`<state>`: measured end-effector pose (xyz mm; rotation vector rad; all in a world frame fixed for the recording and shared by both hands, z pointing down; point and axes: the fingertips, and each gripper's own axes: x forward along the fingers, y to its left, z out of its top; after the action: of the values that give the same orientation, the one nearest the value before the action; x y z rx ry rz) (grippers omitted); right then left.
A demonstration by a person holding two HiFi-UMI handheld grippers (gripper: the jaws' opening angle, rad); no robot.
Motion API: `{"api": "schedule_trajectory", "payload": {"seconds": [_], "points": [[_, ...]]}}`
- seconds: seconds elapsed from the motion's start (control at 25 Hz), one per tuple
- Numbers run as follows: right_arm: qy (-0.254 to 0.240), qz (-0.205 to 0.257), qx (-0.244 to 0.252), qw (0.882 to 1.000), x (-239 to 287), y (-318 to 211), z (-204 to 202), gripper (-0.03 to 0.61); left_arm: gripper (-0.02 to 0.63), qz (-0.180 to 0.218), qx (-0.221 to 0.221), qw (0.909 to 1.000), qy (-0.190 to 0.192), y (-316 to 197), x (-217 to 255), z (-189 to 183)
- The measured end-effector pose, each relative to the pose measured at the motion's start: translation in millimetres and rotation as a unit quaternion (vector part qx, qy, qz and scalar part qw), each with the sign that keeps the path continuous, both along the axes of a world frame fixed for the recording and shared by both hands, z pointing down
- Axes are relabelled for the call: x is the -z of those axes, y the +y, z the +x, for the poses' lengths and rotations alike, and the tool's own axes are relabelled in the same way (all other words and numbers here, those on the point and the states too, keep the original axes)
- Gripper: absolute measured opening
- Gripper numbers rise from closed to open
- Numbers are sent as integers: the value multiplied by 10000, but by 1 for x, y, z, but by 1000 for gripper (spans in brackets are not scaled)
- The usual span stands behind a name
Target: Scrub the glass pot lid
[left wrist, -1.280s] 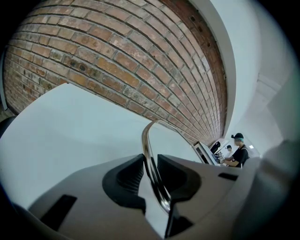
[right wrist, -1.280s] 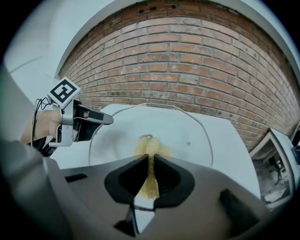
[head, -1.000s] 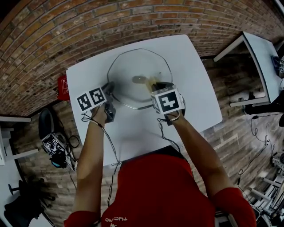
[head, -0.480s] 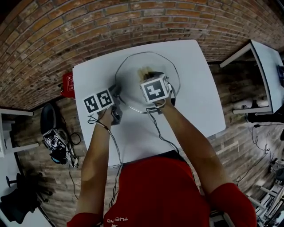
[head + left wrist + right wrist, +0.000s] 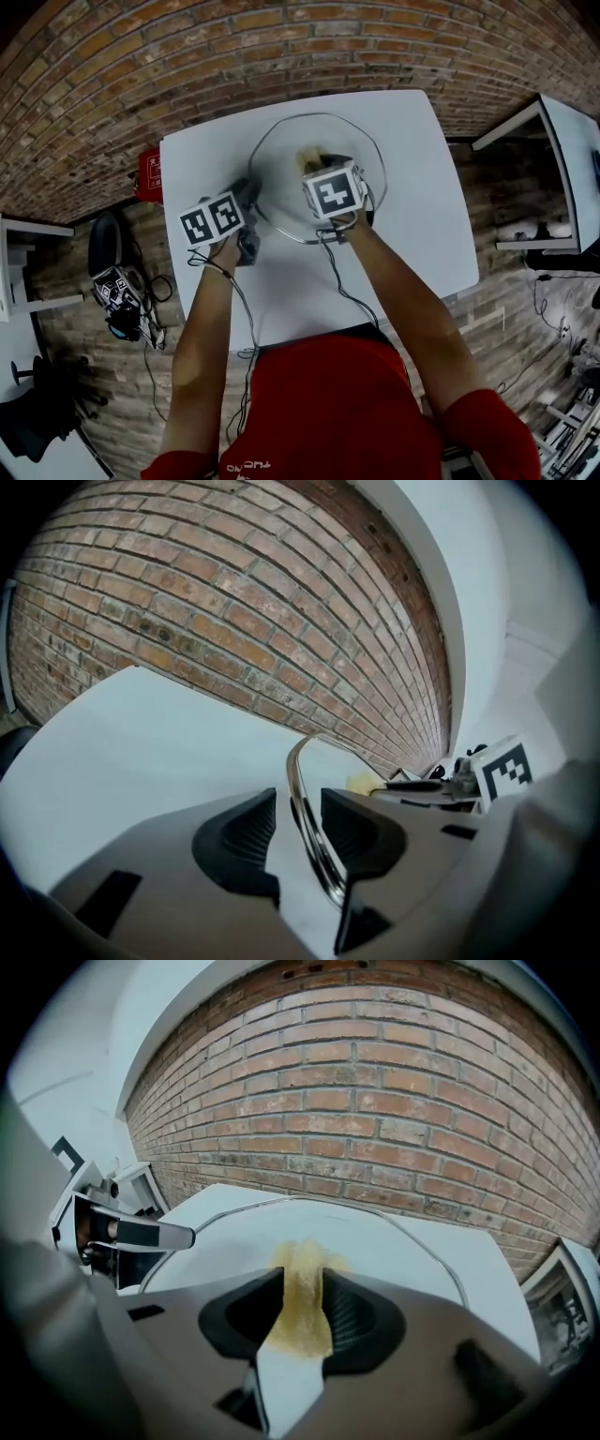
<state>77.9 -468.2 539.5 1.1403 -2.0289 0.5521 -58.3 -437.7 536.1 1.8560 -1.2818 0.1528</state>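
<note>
The glass pot lid (image 5: 279, 183) lies flat on the white table (image 5: 403, 234), ringed by its metal rim (image 5: 302, 785). My left gripper (image 5: 247, 199) is at the lid's left edge. Its jaws have just been opening and stand a little apart from the rim that runs between them (image 5: 298, 822). My right gripper (image 5: 321, 165) is over the middle of the lid. Its jaws have also just been opening, and the yellow sponge (image 5: 302, 1288) still fills the gap and touches both pads. The sponge (image 5: 309, 153) rests on the glass (image 5: 394, 1241).
A brick wall runs behind the table's far edge. On the floor to the left are a red object (image 5: 150, 173) and a spare marker-cube device (image 5: 117, 291) with cables. Another white table (image 5: 562, 169) stands at the right. Cables trail from both grippers.
My right gripper has slid with the sponge from the lid's right part toward its middle. The left gripper has stayed at the lid's left rim.
</note>
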Motion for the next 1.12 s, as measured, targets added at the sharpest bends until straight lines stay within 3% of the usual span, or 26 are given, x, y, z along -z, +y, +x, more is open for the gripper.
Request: {"api": "schedule_trajectory", "payload": {"seconds": [0.12, 0.24, 0.4, 0.52, 0.68, 0.88, 1.0, 1.12], "points": [[-155, 68, 51, 9998, 10, 2, 2, 160, 163, 174, 42, 9996, -211, 3, 10, -7], [-357, 301, 24, 9989, 31, 3, 11, 164, 170, 471, 216, 9975, -470, 8, 32, -21], [-870, 908, 246, 9918, 73, 13, 18, 165, 170, 1188, 400, 9898, -673, 19, 81, -28], [-1357, 1670, 650, 9744, 120, 28, 16, 164, 169, 2029, 425, 9747, -839, 32, 136, -21], [-1955, 2513, 940, 9433, 182, 55, 20, 163, 151, 3077, 284, 9439, -1164, 55, 205, 2], [-2358, 3182, 1118, 9114, 236, 87, 25, 113, 84, 3738, -121, 9125, -1659, 86, 251, 41], [-2495, 3412, 1251, 8976, 255, 106, 23, 67, 54, 3895, -280, 9044, -1722, 99, 263, 60], [-2379, 3582, 1436, 8913, 263, 125, 19, 50, 35, 3961, -428, 9043, -1534, 110, 268, 77]]}}
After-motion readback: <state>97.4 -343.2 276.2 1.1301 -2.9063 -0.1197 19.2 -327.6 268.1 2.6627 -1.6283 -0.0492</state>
